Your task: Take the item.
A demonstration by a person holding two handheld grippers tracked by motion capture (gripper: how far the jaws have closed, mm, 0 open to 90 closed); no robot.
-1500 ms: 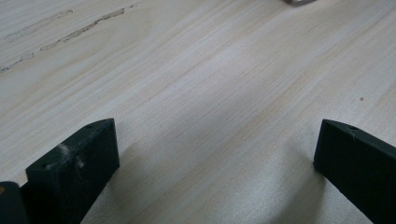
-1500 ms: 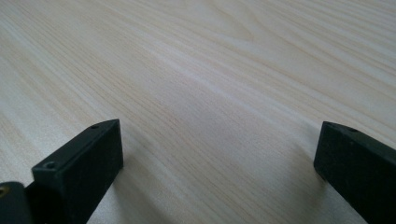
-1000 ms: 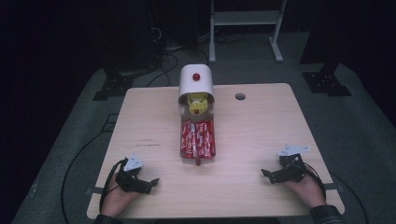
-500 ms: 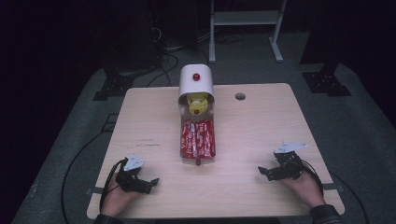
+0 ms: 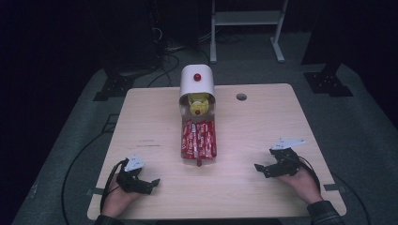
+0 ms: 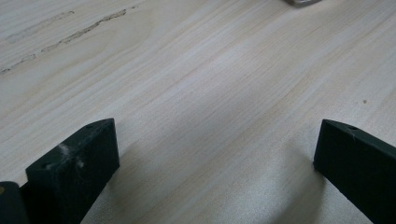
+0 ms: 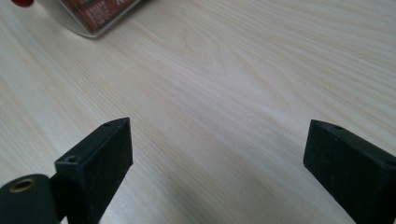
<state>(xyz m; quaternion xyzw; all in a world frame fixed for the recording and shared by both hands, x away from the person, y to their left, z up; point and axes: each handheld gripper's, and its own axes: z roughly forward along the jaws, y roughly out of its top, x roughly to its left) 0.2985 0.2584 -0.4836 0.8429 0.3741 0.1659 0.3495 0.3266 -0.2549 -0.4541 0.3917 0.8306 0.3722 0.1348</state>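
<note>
A clear tray of red packets (image 5: 199,138) lies along the middle of the wooden table (image 5: 263,122). Its far end meets a white domed container (image 5: 197,83) with a red knob (image 5: 197,76) and a yellow object (image 5: 198,101) in its mouth. My left gripper (image 5: 151,185) rests near the front left edge, open, with bare wood between its jaws (image 6: 215,130). My right gripper (image 5: 261,170) is held at the front right, pointing toward the tray. It is open over bare wood (image 7: 217,126); its jaws have just been closing a little, with nothing between them. The tray's corner (image 7: 100,14) shows ahead of it.
A round cable hole (image 5: 241,97) sits in the table's far right part. Behind the table stand a white metal frame (image 5: 246,18) and dark equipment bases (image 5: 328,84) on the grey floor. Cables trail from both grippers.
My right gripper has lifted slightly and shifted left toward the tray. The left gripper and the tray have stayed put.
</note>
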